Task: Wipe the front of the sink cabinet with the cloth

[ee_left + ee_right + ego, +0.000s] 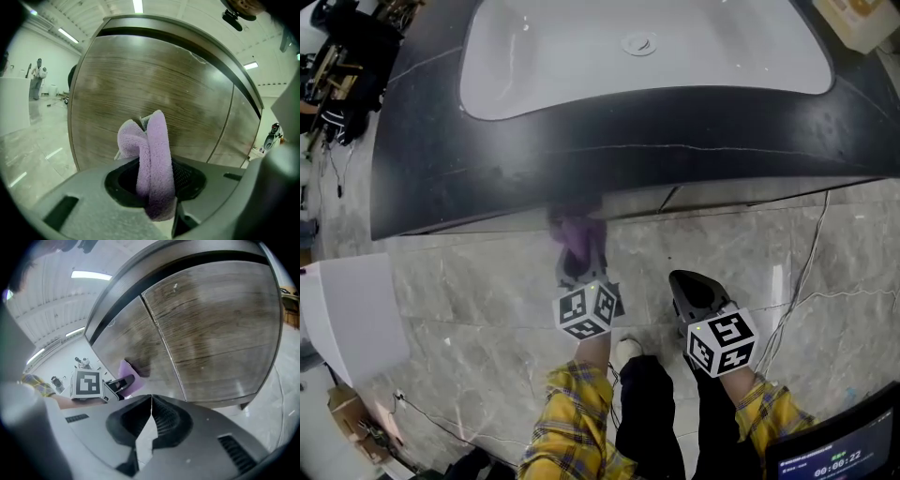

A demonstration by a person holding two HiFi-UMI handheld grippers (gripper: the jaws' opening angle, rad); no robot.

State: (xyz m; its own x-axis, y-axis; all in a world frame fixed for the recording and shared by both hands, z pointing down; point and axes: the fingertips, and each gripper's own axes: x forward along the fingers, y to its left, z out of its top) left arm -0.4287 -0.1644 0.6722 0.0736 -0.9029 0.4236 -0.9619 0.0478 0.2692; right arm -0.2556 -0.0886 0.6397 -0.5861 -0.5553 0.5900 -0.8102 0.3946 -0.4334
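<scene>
While R fingers [165, 420] press together, L fingers [183, 176] pinch cloth [157, 154], seemingly against cabinet front [154, 79].

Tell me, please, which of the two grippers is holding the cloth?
The left gripper: the purple cloth is clamped between its jaws, while the right gripper is shut and empty.

Bright ceiling strips; fisheye-warped edges

The right tongs [151, 398], grey jaws pressed together with nothing between them, face the brown wood-grain sink cabinet front [215, 329]. Further left, the left tongs [123, 382], bearing a square-marker cube, hold a lilac fleece cloth [127, 370] against one door.
</scene>
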